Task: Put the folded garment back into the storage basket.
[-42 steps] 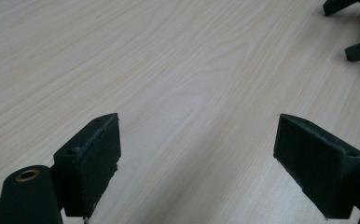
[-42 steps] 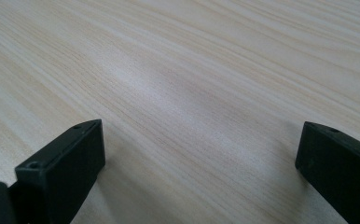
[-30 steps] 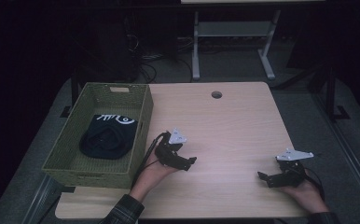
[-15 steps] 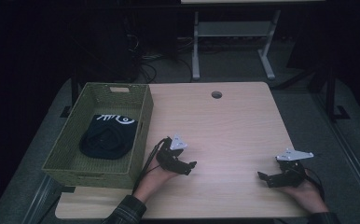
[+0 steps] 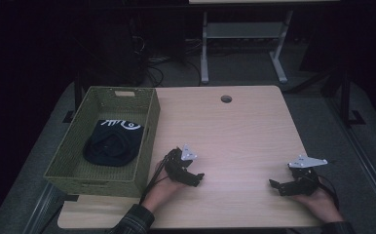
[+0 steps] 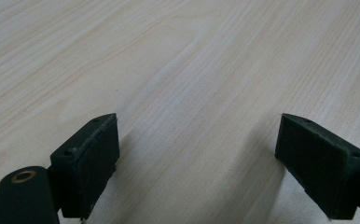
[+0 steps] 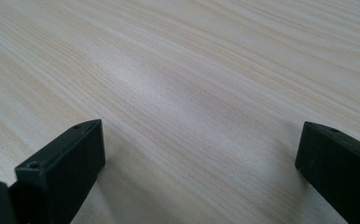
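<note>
A green woven basket [image 5: 142, 146] stands on the left side of the light wood table [image 5: 239, 136]. A black garment with a white print [image 5: 112, 140] lies inside it. My left gripper [image 5: 197, 179] rests low over the table just right of the basket's near corner, jaws wide apart with bare wood between them [image 6: 197, 154]. My right gripper [image 5: 274, 186] sits near the table's front right, also open over bare wood [image 7: 201, 163]. Both point toward the table's middle.
A round cable hole [image 5: 226, 99] is in the table near its far edge. A metal table frame [image 5: 239, 44] stands on the dark floor beyond. The table's front edge is close to both hands.
My left gripper has drawn back toward the front edge and sunk lower to the table. The right gripper has stayed where it was.
</note>
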